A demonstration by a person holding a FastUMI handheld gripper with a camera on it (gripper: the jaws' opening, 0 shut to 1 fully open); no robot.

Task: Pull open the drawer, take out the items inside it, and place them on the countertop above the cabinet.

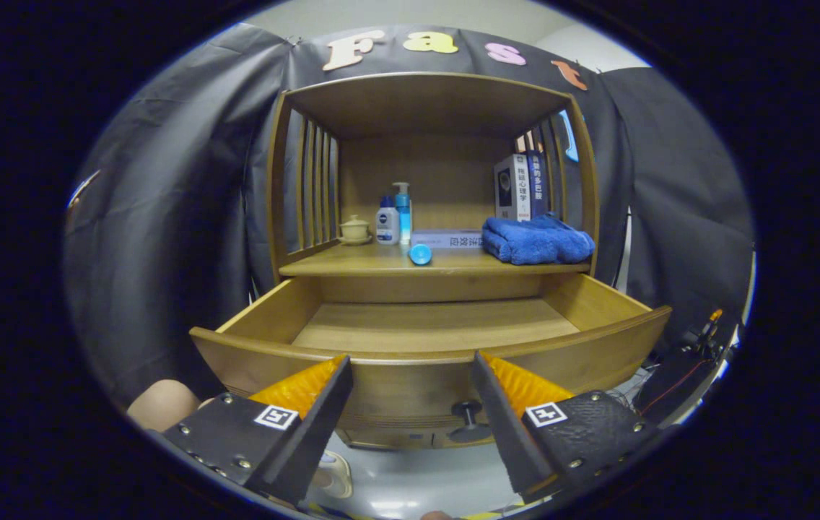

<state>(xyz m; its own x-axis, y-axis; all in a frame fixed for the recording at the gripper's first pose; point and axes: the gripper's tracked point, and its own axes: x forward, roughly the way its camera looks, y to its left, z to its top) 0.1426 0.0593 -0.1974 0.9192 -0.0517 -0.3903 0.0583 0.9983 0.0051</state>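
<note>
The wooden cabinet's drawer (424, 354) stands pulled out toward me, its bare wooden floor (435, 325) in sight with nothing lying on it. My gripper (413, 375) is open, fingers spread wide in front of the drawer's curved front panel, nothing between them. The drawer's dark knob (466, 412) sits low on the front, just inside the right finger. On the countertop (352, 266) above the drawer lies a small blue cup-shaped item (420, 253) near the front edge, and a folded blue towel (536, 240) rests at the right.
At the back of the countertop stand a small lidded ceramic cup (354, 230), a white-and-blue bottle (387, 222), a blue pump bottle (403, 209), a flat box (446, 238) and upright books (520, 186). A person's knee (163, 404) shows at lower left. Cables (684, 361) lie right of the cabinet.
</note>
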